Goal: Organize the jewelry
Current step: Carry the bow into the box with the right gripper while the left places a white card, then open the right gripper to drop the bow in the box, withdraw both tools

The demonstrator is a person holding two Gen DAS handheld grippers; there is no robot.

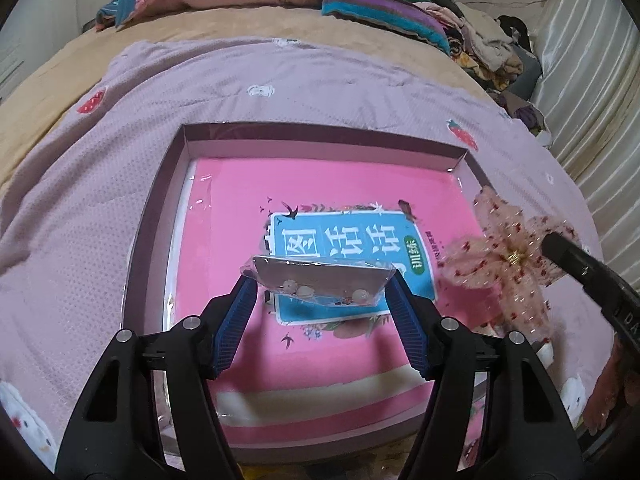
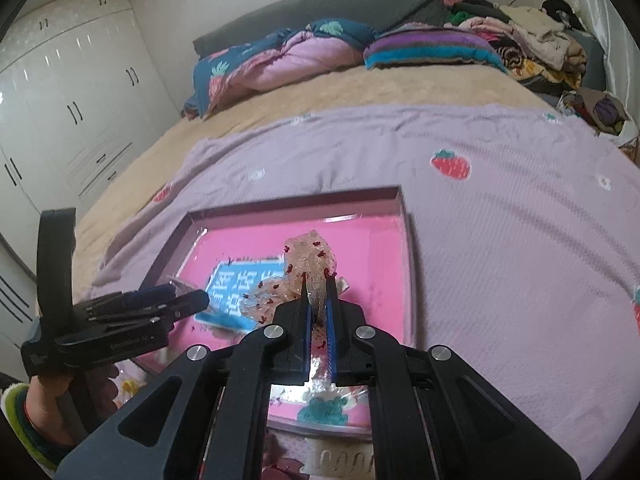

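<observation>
My left gripper (image 1: 320, 280) is shut on a clear packet of earrings (image 1: 320, 286), gripping its two ends between the blue pads and holding it above the pink box (image 1: 320, 134). My right gripper (image 2: 318, 278) is shut on a pink sheer bow hair clip (image 2: 310, 258) with red dots, held above the box (image 2: 404, 216). The bow (image 1: 504, 256) also shows at the right in the left wrist view, with the right gripper's black finger (image 1: 568, 252) beside it. The left gripper (image 2: 180, 300) shows at the left in the right wrist view.
The box holds a pink book with a blue label (image 1: 348, 248) and lies on a lilac strawberry blanket (image 2: 500, 220) on a bed. Pillows and folded quilts (image 2: 280, 56) and a clothes pile (image 2: 536, 36) lie at the bed's head. White wardrobes (image 2: 68, 92) stand at left.
</observation>
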